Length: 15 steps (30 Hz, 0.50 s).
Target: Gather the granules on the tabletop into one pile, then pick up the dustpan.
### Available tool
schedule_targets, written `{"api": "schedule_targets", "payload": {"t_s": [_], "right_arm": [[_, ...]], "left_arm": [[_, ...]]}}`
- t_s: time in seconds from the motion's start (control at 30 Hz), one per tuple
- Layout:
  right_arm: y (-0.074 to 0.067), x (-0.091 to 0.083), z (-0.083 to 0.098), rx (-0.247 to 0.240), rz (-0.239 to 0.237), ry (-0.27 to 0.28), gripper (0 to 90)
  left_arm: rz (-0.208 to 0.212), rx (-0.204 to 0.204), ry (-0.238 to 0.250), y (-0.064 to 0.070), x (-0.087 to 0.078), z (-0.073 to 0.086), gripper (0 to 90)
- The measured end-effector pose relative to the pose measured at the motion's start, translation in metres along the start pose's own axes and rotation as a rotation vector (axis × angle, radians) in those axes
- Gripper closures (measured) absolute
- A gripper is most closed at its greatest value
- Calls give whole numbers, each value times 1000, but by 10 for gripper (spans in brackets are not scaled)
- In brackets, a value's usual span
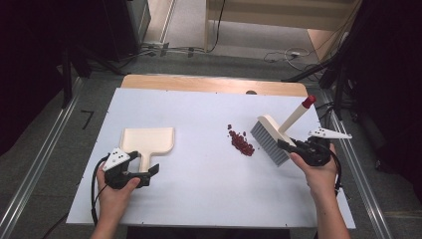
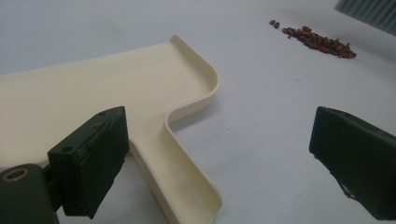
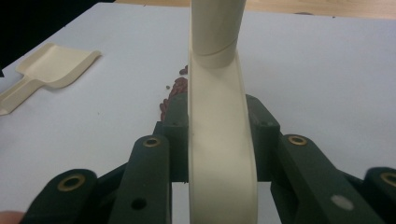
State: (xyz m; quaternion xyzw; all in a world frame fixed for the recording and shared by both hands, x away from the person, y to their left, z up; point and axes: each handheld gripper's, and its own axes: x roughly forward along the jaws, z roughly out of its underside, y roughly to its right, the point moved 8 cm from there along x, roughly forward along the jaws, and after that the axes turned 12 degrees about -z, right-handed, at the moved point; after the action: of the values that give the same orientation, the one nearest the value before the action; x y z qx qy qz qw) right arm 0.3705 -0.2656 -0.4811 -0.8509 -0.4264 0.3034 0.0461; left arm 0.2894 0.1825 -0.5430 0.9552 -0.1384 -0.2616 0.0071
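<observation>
Your right gripper [image 1: 287, 147] is clenched on the brush [image 1: 278, 133]: in the right gripper view the two black jaws press on either side of the cream back of the brush [image 3: 219, 140], with its round handle [image 3: 215, 28] rising straight ahead of them. In the high view the brush stands tilted, its grey bristles [image 1: 267, 143] down toward the table and its handle slanting up and away from your hand to a red tip [image 1: 309, 101]. The bristles sit just to the outer side of the pile of small red beans [image 1: 241, 143], close to it; whether they touch the beans you cannot tell from here. In the right gripper view part of the bean pile [image 3: 175, 91] peeks out past the left edge of the brush, just beyond the jaws.

Your left gripper [image 1: 145, 174] is released. Its jaws stand wide apart and grasp nothing. In the left gripper view the handle of the cream dustpan [image 2: 182, 177] runs between the two jaws, nearer the left one, with neither pad pressing on it. The flat pan [image 1: 148, 139] lies on the white table [image 1: 199, 199] just ahead of that gripper, its open edge pointing away from you.

The beans [image 2: 317, 42] lie well apart from the dustpan, off toward your right gripper, with bare white tabletop between them.
</observation>
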Motion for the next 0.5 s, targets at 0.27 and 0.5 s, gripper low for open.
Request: {"api": "schedule_targets", "payload": {"t_s": [0.27, 0.5], "right_arm": [[0, -14, 2, 6, 12, 28, 653], [3, -22, 6, 19, 28, 38, 653]], "left_arm": [[-88, -17, -14, -2, 0, 0, 152], [-144, -43, -82, -3, 5, 8, 266]]}}
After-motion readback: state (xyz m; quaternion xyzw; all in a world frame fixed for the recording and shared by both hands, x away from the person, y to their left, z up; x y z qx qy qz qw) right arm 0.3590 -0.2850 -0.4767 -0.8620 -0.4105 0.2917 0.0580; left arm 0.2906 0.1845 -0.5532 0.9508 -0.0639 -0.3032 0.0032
